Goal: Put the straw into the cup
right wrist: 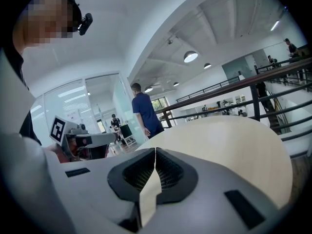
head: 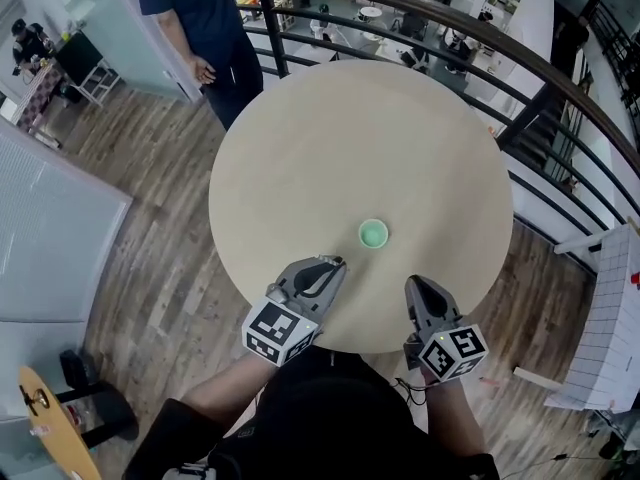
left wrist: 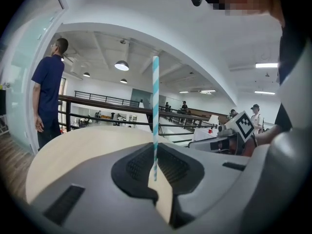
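Straw (left wrist: 155,96): teal/white stripes, upright, clamped near its lower end by the left hand-held gripper (head: 333,264). Only a short stub sits below the pads; most of the length stands above. Can't make it out in head view.

Cup (head: 373,234): small, green, upright on table (head: 330,138), approx 5 o'clock from table centre and 1 o'clock of the left hand-held gripper, apart from it. Looks empty, no straw in yet.

Right hand-held gripper (head: 413,284): jaws together w/ nothing between, approx 5 o'clock of cup, near table edge.

Risks (my read):
- Mouth is narrow, so a stub catching the rim could tip or skid the cup; nothing steadies it.
- Low grip means the jaws may hit the rim before the straw gets deep.
- Long top section could swing in the pads and tilt the stub off target.
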